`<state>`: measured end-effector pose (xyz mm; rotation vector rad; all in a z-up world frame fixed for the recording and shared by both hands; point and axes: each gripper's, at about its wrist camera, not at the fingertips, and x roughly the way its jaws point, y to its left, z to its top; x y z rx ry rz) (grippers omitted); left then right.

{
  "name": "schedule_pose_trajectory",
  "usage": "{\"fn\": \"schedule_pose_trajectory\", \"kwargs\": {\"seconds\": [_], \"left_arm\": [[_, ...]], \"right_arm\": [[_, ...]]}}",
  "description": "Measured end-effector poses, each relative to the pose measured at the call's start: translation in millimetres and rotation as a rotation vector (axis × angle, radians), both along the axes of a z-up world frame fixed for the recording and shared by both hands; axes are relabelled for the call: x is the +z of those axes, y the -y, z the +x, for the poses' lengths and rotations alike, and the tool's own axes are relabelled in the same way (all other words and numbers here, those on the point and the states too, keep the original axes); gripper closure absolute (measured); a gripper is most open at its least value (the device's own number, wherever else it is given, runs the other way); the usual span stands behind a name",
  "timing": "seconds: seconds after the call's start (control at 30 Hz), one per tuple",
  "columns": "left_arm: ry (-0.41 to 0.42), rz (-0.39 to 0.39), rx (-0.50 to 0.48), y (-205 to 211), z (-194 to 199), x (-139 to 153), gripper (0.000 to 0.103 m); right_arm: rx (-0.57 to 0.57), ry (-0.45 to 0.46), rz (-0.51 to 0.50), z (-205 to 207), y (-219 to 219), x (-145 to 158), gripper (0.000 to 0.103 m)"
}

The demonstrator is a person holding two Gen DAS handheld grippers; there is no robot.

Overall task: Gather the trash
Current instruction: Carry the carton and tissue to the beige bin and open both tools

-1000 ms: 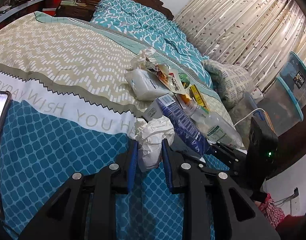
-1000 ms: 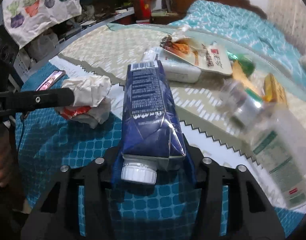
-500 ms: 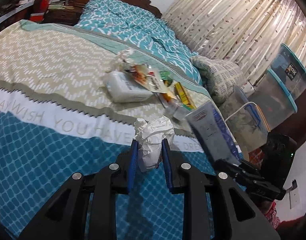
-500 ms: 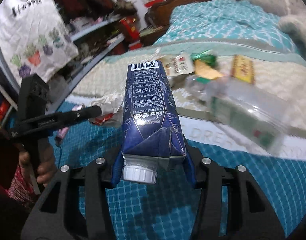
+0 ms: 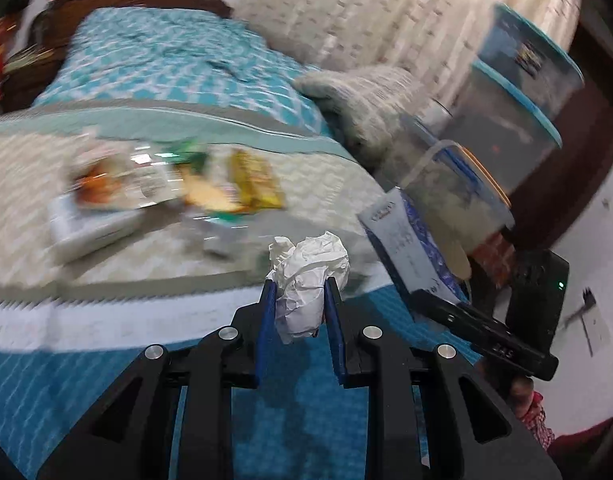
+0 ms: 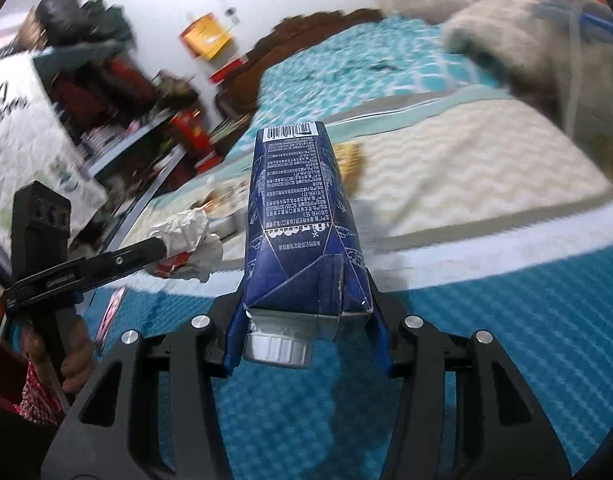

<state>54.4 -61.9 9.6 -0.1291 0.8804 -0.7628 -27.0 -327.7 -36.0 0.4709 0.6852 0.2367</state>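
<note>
My left gripper [image 5: 299, 292] is shut on a crumpled white paper wad [image 5: 306, 276], held above the blue foot of the bed. In the right wrist view the same wad [image 6: 188, 236] shows at the left, with a red scrap under it. My right gripper [image 6: 304, 304] is shut on a dark blue drink carton [image 6: 298, 224], cap end towards the camera. That carton [image 5: 406, 240] also appears at the right of the left wrist view, off the bed's edge. Blurred wrappers [image 5: 178, 184] and a white packet [image 5: 90, 228] lie on the bedspread.
Stacked clear storage bins [image 5: 518, 108] and a folded blanket [image 5: 370, 96] stand right of the bed, by the curtain. A phone [image 6: 110, 312] lies on the blue cover. Cluttered shelves [image 6: 118, 120] run along the left side. A hand [image 6: 74, 360] grips the left tool.
Both grippers have lifted and swung away from the trash pile towards the bed's right side, rolling as they went. The paper wad and the carton stay gripped. The view is now blurred.
</note>
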Motion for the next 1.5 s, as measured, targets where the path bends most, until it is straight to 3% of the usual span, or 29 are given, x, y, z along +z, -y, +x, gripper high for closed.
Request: {"fn": "schedule_pose_trajectory", "kwargs": {"seconds": [0.33,0.5,0.83,0.9,0.93,0.97,1.0,1.1,1.2,1.37,1.5], "left_arm": [[-0.039,0.106,-0.302,164,3,-27,0.081],[-0.029,0.136,-0.415,243,5,-25,0.081],[-0.037,0.171,-0.541,407,19,-26,0.08],[-0.048,0.185,-0.545,438,24,-32,0.078],[-0.056,0.202,-0.542,454,27,-36,0.069],[-0.066,0.222,-0.54,463,28,-40,0.05],[-0.066,0.261,-0.517,474,31,-43,0.045],[-0.052,0.262,-0.488,478,35,-41,0.047],[-0.035,0.232,-0.498,455,29,-33,0.047],[0.028,0.214,-0.499,387,12,-31,0.047],[0.091,0.221,-0.435,319,2,-32,0.046]], "right_arm": [[-0.258,-0.069,0.026,-37,99,-28,0.051],[-0.391,-0.074,0.043,-57,156,-35,0.051],[-0.64,-0.144,0.13,-69,281,-55,0.051],[-0.684,-0.161,0.137,-65,300,-60,0.051],[-0.699,-0.162,0.138,-63,306,-61,0.048],[-0.718,-0.164,0.14,-60,311,-62,0.043],[-0.73,-0.172,0.143,-57,315,-64,0.029],[-0.753,-0.121,0.106,-60,315,-59,0.028],[-0.758,-0.076,0.064,-66,296,-50,0.03],[-0.714,-0.052,0.072,-69,256,-45,0.033],[-0.652,-0.034,0.079,-64,213,-39,0.033]]}}
